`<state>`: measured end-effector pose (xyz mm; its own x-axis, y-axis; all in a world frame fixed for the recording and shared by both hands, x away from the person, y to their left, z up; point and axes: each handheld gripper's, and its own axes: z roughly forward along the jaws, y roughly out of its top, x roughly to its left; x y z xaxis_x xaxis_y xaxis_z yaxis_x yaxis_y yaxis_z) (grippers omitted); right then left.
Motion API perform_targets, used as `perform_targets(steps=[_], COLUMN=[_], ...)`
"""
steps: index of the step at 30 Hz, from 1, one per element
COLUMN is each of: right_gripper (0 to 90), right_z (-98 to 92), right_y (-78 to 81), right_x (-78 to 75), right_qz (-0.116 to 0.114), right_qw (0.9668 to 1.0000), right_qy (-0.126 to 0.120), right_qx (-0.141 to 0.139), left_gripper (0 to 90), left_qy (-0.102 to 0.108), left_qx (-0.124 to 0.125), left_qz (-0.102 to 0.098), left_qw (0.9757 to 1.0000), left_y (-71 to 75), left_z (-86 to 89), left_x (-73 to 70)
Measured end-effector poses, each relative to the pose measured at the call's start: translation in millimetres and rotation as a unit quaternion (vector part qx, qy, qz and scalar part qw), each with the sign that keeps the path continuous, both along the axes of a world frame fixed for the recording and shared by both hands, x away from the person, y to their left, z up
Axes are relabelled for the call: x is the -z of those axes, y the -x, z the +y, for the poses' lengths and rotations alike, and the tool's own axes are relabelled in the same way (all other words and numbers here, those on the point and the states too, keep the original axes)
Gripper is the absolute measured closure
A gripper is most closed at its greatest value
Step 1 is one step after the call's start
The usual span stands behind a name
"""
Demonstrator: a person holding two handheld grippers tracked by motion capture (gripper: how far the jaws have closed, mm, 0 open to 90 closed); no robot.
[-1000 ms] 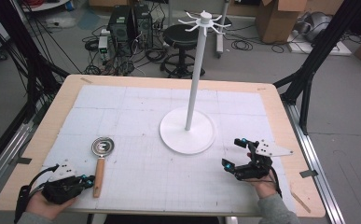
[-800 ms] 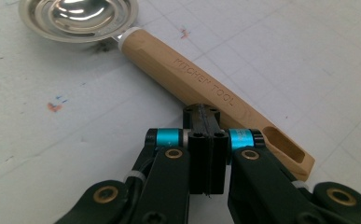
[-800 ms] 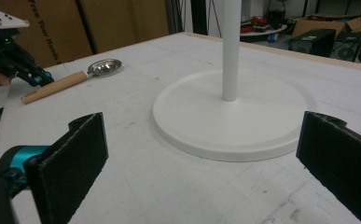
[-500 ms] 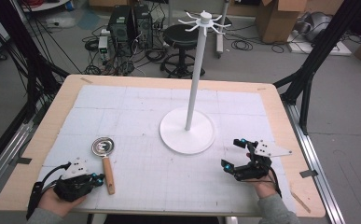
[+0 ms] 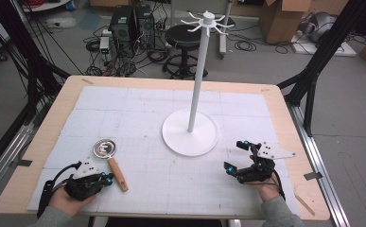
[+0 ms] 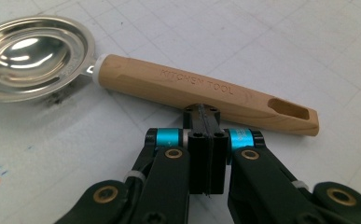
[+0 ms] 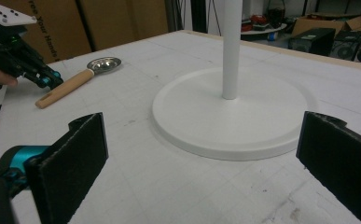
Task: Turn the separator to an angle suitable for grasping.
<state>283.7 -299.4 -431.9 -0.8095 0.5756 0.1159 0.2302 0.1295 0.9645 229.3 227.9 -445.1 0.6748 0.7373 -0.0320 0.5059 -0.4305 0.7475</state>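
Observation:
A measuring spoon with a steel bowl (image 5: 104,148) and a wooden handle (image 5: 117,174) lies at the front left of the white mat. My left gripper (image 5: 107,178) is shut with nothing between its jaws. Its closed tips rest against the side of the handle (image 6: 206,93), close to the slotted end, and the bowl (image 6: 26,58) lies to the upper left. My right gripper (image 5: 233,155) stands open at the front right, lying on its side and pointing at the white stand (image 5: 190,132). Its wide-apart pads (image 7: 75,158) frame the stand's base (image 7: 229,116).
The stand's tall white pole (image 5: 198,80) carries a ring of hooks at the top. The mat (image 5: 138,109) covers most of the wooden table (image 5: 62,101). A stool, computers, cables and cardboard boxes stand on the floor behind.
My left gripper has moved right against the spoon's handle, and the handle's free end has swung to the right while the bowl stayed about in place. The right gripper has kept still.

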Motion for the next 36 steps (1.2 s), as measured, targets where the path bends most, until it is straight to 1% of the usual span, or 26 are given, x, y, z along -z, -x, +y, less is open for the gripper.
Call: perform_targets(steps=[9, 10, 15, 19, 23, 25, 27, 28, 32, 33, 34, 35, 36], right_gripper=[1.2, 1.1, 1.1, 1.1, 1.1, 1.1, 1.2, 1.1, 1.1, 1.2, 1.1, 1.1, 1.1], right_z=[0.2, 0.1, -0.3, -0.3, -0.6, -0.9, -0.7, -0.6, -0.3, -0.8, -1.3, -2.0, -2.3], right_y=[0.0, -0.1, -0.3, -0.5, -0.9, -1.6, -2.8, -2.8, -2.2, -2.7, -2.4, -2.6, -2.7], right_x=[0.0, 0.1, 0.0, 0.2, 0.2, 0.4, 1.1, 1.3, 1.1, 1.1, 0.8, 0.7, 0.6], right_qz=[-0.001, -0.001, -0.002, -0.002, -0.002, -0.002, -0.003, 0.000, 0.000, -0.004, -0.001, -0.001, -0.002], right_qw=[1.0000, 1.0000, 1.0000, 1.0000, 1.0000, 1.0000, 1.0000, 1.0000, 1.0000, 1.0000, 1.0000, 1.0000, 1.0000], right_qy=[0.001, 0.001, 0.001, 0.000, 0.000, 0.000, 0.002, 0.003, 0.004, 0.003, 0.002, 0.000, -0.001], right_qx=[0.000, 0.000, 0.001, 0.001, 0.000, 0.001, 0.001, -0.001, 0.002, 0.004, 0.005, 0.006, 0.006], left_gripper=[89.8, 89.8, 89.8, 89.7, 89.7, 89.7, 89.8, 89.8, 89.8, 89.8, 89.8, 89.8, 89.8], left_qy=[-0.009, -0.008, -0.012, -0.010, -0.011, -0.012, -0.012, -0.008, -0.006, -0.006, 0.000, -0.003, -0.001], left_qx=[0.004, 0.002, 0.005, 0.004, 0.004, 0.005, 0.010, 0.011, 0.011, 0.014, 0.024, 0.029, 0.025], left_qz=[-0.005, -0.005, -0.006, -0.006, -0.008, -0.013, -0.016, -0.016, -0.016, -0.018, -0.022, -0.026, -0.030], left_qw=[0.9999, 1.0000, 0.9999, 0.9999, 0.9999, 0.9998, 0.9997, 0.9998, 0.9998, 0.9997, 0.9995, 0.9992, 0.9992], left_y=[-8.3, -9.1, -16.1, -22.7, -28.7, -31.9, -34.4, -35.9, -36.2, -36.1, -35.2, -34.5, -34.0], left_z=[-13.3, -14.5, -22.4, -28.9, -35.2, -37.6, -38.4, -38.7, -38.2, -37.7, -36.4, -35.3, -33.6], left_x=[-0.5, -0.5, -0.7, -0.4, -0.2, 0.5, 1.1, 1.6, 1.3, 1.1, 1.8, 1.8, 1.0])
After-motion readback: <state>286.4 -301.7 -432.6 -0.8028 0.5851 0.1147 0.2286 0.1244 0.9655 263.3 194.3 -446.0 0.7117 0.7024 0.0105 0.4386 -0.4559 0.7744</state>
